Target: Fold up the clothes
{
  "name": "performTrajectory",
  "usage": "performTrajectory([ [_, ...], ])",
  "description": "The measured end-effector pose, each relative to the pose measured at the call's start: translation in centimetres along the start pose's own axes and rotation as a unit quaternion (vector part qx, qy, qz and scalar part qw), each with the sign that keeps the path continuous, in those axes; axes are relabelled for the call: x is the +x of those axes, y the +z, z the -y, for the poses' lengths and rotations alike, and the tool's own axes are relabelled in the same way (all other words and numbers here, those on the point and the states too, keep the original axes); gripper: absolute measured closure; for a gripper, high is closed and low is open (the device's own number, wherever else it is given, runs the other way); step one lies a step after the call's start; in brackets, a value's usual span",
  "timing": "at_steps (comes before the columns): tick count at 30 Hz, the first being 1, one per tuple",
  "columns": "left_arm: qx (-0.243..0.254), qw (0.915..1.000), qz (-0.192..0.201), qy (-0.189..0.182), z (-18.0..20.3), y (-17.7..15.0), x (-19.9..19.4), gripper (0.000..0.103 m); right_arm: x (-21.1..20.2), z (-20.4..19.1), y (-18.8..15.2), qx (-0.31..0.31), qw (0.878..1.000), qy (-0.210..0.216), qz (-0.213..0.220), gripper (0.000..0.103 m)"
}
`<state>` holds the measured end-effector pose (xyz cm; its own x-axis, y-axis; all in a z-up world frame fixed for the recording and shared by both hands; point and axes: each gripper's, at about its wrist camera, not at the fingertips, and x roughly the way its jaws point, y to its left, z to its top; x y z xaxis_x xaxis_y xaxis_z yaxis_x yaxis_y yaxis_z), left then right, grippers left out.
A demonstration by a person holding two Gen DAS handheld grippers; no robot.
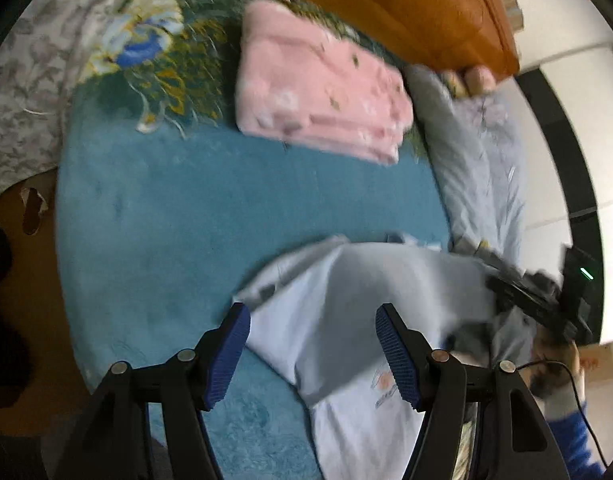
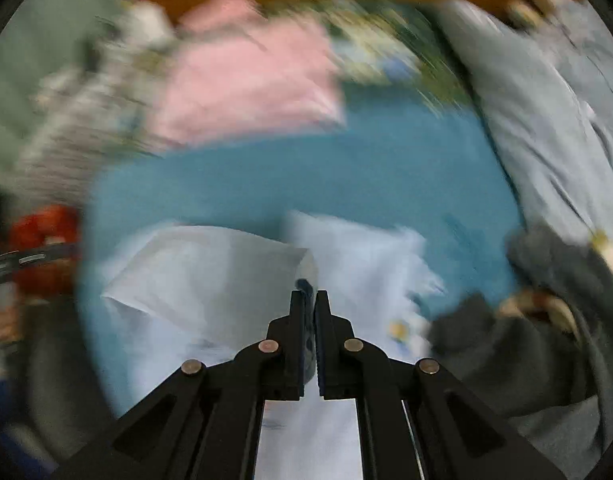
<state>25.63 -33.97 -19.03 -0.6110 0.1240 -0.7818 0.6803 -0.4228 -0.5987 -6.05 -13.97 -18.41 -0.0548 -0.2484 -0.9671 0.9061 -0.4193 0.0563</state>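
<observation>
A white T-shirt (image 1: 326, 360) with a small printed logo lies rumpled on a blue plush blanket (image 1: 226, 200). My left gripper (image 1: 312, 312) hovers open just above it, blue pads spread wide with nothing between them. At the shirt's right edge my right gripper (image 1: 526, 300) lifts the fabric. The right wrist view is blurred, but it shows my right gripper (image 2: 311, 292) shut on a raised fold of the white T-shirt (image 2: 210, 272), which spreads over the blue blanket (image 2: 386, 168).
A folded pink garment (image 1: 318, 84) (image 2: 246, 80) rests further back on the blanket. Pale grey bedding (image 1: 478, 152) lies bunched on the right, below an orange headboard (image 1: 406, 8). A dark grey garment (image 2: 526, 340) sits at the right. Floral grey fabric (image 1: 22, 92) hangs at the left.
</observation>
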Motion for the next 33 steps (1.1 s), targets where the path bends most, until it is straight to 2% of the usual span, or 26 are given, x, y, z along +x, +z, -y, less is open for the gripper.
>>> performTrajectory([
  [2, 0.002, 0.9999, -0.016, 0.005, 0.3, -0.6, 1.2, 0.034, 2.9, 1.5, -0.3, 0.015, 1.000, -0.013, -0.013, 0.099],
  [4, -0.001, 0.9994, -0.032, 0.012, 0.3, -1.0, 2.5, 0.034, 3.8, 2.2, -0.3, 0.023, 1.000, -0.015, -0.011, 0.099],
  [9, -0.029, 0.9975, -0.058, 0.028, -0.9, -2.0, 5.3, 0.034, 3.4, 3.9, 1.0, 0.028, 0.998, -0.060, 0.020, 0.099],
  [15, -0.068, 0.9950, -0.062, 0.038, -2.1, -2.3, 7.0, 0.034, 7.2, 6.0, 1.8, 0.068, 0.996, -0.052, -0.001, 0.097],
  [17, -0.077, 0.9943, -0.064, 0.037, -2.4, -2.2, 7.5, 0.034, 7.6, 6.3, 2.0, 0.079, 0.996, -0.043, 0.002, 0.084],
  [18, -0.081, 0.9940, -0.063, 0.036, -2.4, -2.2, 7.7, 0.034, 7.7, 6.6, 2.2, 0.082, 0.996, -0.045, 0.004, 0.070],
  [19, -0.085, 0.9937, -0.063, 0.035, -2.5, -2.2, 8.0, 0.034, 7.8, 6.7, 2.3, 0.083, 0.996, -0.041, 0.004, 0.065],
  [24, -0.112, 0.9921, -0.050, 0.026, -3.3, -2.0, 8.7, 0.035, 9.8, 7.6, 2.5, 0.098, 0.995, -0.021, -0.012, 0.062],
  [28, -0.129, 0.9911, -0.028, 0.013, -3.6, -1.5, 8.5, 0.036, 11.0, 8.3, 2.3, 0.145, 0.989, 0.019, -0.008, 0.062],
  [29, -0.127, 0.9915, -0.025, 0.013, -3.5, -1.4, 8.5, 0.043, 11.3, 8.4, 2.2, 0.157, 0.987, 0.030, -0.007, 0.062],
  [30, -0.124, 0.9919, -0.023, 0.013, -3.5, -1.3, 8.6, 0.060, 11.4, 8.4, 2.1, 0.165, 0.986, 0.036, -0.009, 0.064],
  [33, -0.116, 0.9929, -0.018, 0.014, -3.2, -0.9, 8.7, 0.085, 10.7, 8.2, 2.1, 0.170, 0.984, 0.047, 0.000, 0.088],
])
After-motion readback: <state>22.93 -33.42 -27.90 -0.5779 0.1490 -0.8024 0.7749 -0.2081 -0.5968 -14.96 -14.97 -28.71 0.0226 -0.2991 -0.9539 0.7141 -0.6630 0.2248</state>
